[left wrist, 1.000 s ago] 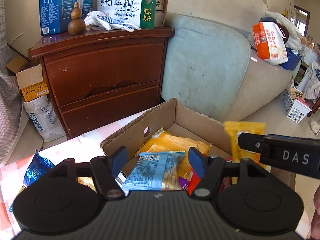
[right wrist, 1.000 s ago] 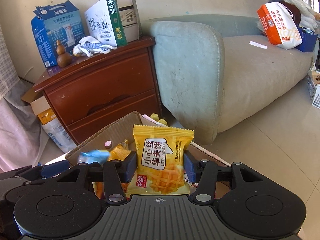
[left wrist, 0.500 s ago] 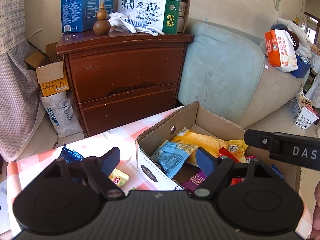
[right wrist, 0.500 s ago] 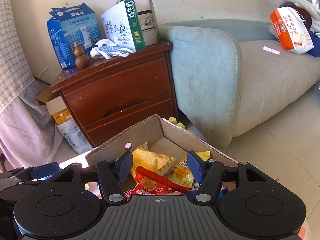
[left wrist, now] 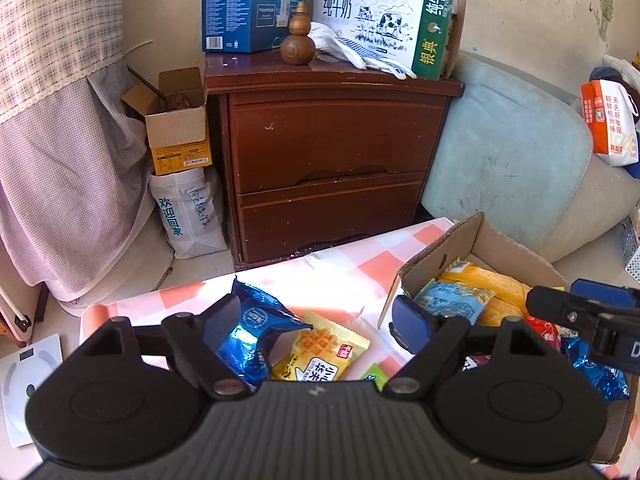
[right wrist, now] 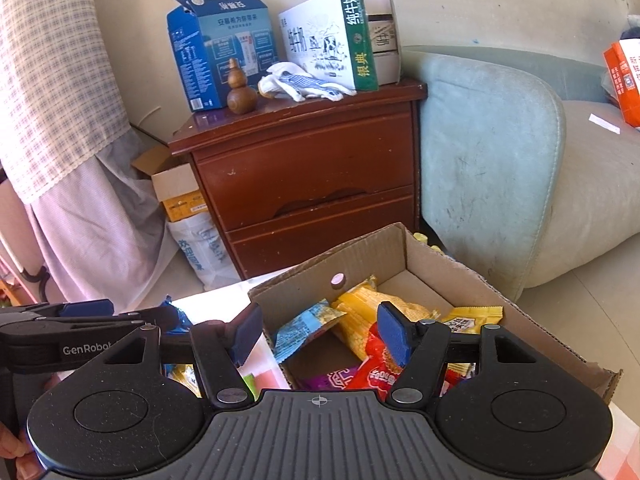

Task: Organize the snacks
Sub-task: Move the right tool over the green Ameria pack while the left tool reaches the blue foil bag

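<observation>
A cardboard box (right wrist: 372, 248) on the pink-checked table holds several snack packets: a light blue one (right wrist: 308, 326), a red one (right wrist: 376, 368) and a yellow waffle packet (right wrist: 468, 320). My right gripper (right wrist: 320, 332) hovers over the box's left half with its jaws opening and nothing pressed between them. My left gripper (left wrist: 316, 320) stands open above the table left of the box (left wrist: 436, 252). Under it lie a shiny blue foil packet (left wrist: 248, 332) and a yellow waffle packet (left wrist: 320, 354), neither one gripped. The right gripper's finger (left wrist: 580, 314) shows over the box.
Beyond the table stand a dark wooden nightstand (left wrist: 328, 152) with milk cartons on top, and a pale blue sofa (left wrist: 508, 168) to its right. On the floor at the left are a small open carton (left wrist: 176, 128) and a white sack (left wrist: 188, 216). The table's far edge (left wrist: 280, 268) runs close by.
My right gripper let go of the yellow waffle packet, which now lies in the box, and its jaws widened. My left gripper swung left from over the box to over the table's loose packets.
</observation>
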The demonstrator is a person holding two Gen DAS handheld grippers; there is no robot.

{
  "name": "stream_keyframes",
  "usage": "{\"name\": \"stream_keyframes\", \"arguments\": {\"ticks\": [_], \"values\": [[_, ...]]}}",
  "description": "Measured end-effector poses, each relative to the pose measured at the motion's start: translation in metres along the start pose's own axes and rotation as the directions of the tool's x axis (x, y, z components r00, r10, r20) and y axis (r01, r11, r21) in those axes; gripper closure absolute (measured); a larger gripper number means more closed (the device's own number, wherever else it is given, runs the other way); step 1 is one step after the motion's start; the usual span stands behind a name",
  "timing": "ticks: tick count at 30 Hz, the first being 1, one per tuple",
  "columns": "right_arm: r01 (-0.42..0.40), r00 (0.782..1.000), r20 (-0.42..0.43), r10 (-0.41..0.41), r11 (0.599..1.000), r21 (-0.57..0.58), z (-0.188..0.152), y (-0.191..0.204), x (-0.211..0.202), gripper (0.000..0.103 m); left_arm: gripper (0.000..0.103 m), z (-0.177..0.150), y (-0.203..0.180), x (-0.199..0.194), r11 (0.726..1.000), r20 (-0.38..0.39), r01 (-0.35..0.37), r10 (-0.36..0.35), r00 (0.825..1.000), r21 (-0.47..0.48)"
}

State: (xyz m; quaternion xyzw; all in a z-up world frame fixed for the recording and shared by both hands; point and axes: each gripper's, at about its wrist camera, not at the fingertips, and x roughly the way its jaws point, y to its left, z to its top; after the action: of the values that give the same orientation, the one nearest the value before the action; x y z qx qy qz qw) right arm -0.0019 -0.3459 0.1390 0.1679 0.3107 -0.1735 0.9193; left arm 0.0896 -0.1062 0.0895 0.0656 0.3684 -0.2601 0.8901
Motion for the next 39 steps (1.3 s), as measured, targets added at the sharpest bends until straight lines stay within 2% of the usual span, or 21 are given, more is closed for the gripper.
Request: {"name": "stream_keyframes", "arguments": {"ticks": [7,13,16,21,25,29,33,39], "values": [[-0.082,0.996,-0.030,0.080,0.993,-0.079,-0.007,0.028,0.004,0.039,0.020,0.000,0.035,0.011,0.995,-0.032,-0.059,0.056,0.998,-0.083],[-0.162,0.985,-0.080,0.154,0.981,-0.103,-0.015,0.047,0.012,0.039,0.019,-0.001,0.051,0.039,0.987,-0.063,-0.110,0.103,0.993,-0.118],[-0.195,0.976,-0.118,0.182,0.974,-0.113,-0.022,0.056,0.019,0.039,0.019,-0.003,0.057,0.052,0.984,-0.077,-0.115,0.105,0.992,-0.139],[-0.242,0.958,-0.189,0.216,0.961,-0.131,-0.037,0.070,0.031,0.039,0.019,-0.004,0.060,0.068,0.985,-0.061,-0.083,0.075,0.995,-0.150],[-0.248,0.950,-0.230,0.211,0.958,-0.144,-0.047,0.080,0.042,0.039,0.019,-0.008,0.059,0.080,0.990,-0.065,-0.043,0.034,0.997,-0.134],[-0.239,0.945,-0.263,0.193,0.959,-0.154,-0.057,0.087,0.055,0.039,0.020,-0.016,0.057,0.087,0.994,-0.080,-0.044,0.036,0.996,-0.103],[-0.198,0.950,-0.277,0.142,0.962,-0.186,-0.066,0.094,0.067,0.039,0.032,-0.022,0.056,0.090,0.995,-0.105,-0.037,0.028,0.994,-0.088],[-0.146,0.951,-0.298,0.078,0.966,-0.213,-0.075,0.096,0.078,0.039,0.035,-0.030,0.058,0.085,0.999,-0.116,-0.036,0.034,0.993,-0.019]]}}
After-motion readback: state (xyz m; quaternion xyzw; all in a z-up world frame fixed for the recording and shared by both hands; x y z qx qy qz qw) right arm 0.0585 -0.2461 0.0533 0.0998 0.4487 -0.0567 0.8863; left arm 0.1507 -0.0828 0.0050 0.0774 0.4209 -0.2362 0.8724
